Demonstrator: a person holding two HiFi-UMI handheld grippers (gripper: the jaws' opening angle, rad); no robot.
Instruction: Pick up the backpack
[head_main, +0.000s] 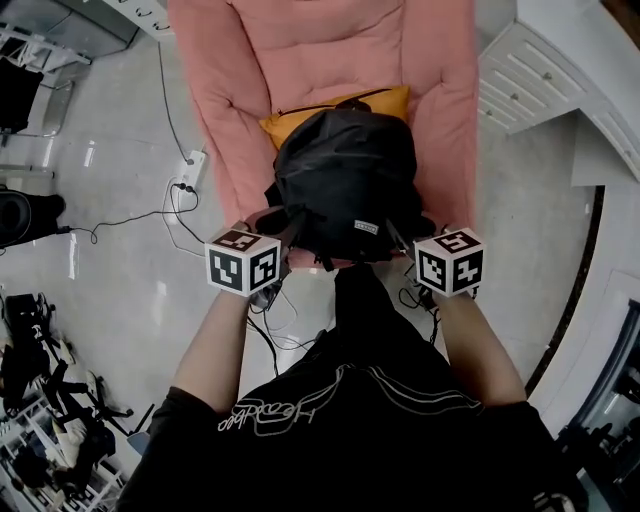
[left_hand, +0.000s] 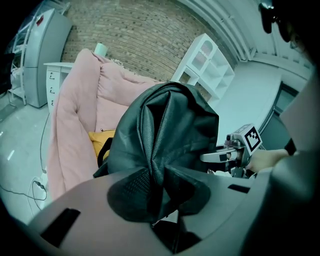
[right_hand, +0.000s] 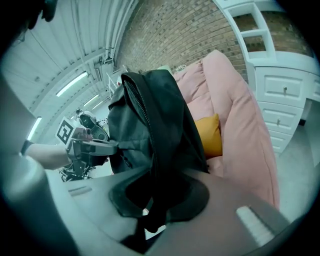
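Head view: black backpack (head_main: 345, 175) hangs between both arms over the front of the pink sofa (head_main: 300, 60), with the yellow cushion (head_main: 380, 100) just behind it. On its left side the left tongs (left_hand: 159, 187) are pinching a bunched fold of backpack fabric. On its right side the right tongs (right_hand: 150, 197) are pinching a dark fold. Can't tell if the bag touches the seat. Cables (head_main: 180, 215) lie on the floor (head_main: 110, 150) beside the sofa.

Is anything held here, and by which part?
Both grippers hold the black backpack: the left gripper pinches a bunched fold of fabric on its left side, the right gripper a fold or strap on its right side.
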